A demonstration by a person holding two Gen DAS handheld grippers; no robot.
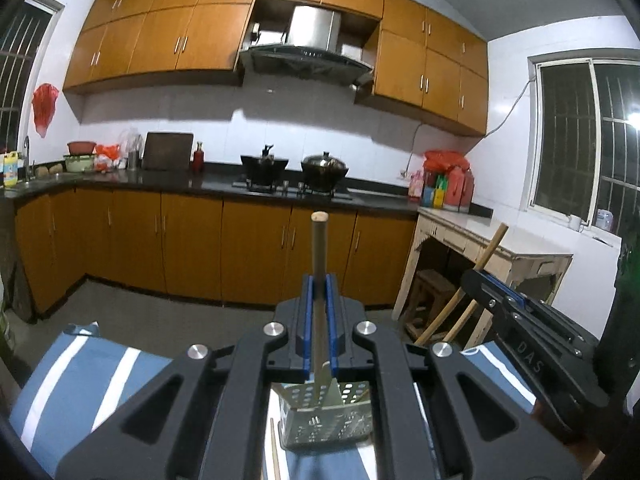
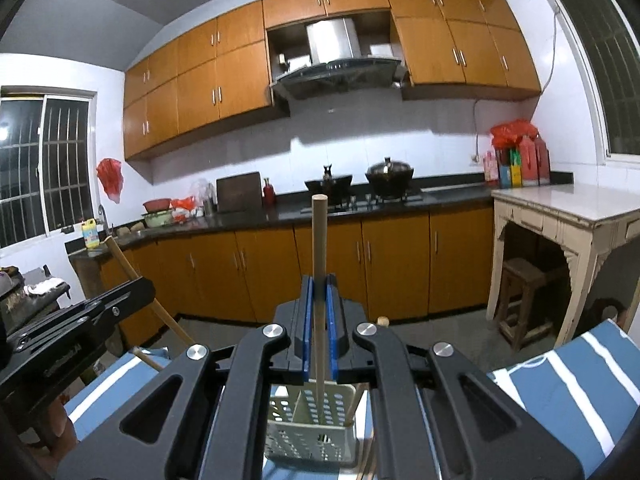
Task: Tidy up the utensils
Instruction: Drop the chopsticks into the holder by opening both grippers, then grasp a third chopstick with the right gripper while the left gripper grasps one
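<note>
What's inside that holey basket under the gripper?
In the perforated basket, the right gripper holds a wooden stick reaching down inside, and another stick leans in its corner. The basket's bottom is hidden.

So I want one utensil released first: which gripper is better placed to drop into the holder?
Right, probably. The right gripper has its wooden stick reaching down inside the holder; the utensil in the left gripper seems to end at its top edge.
</note>
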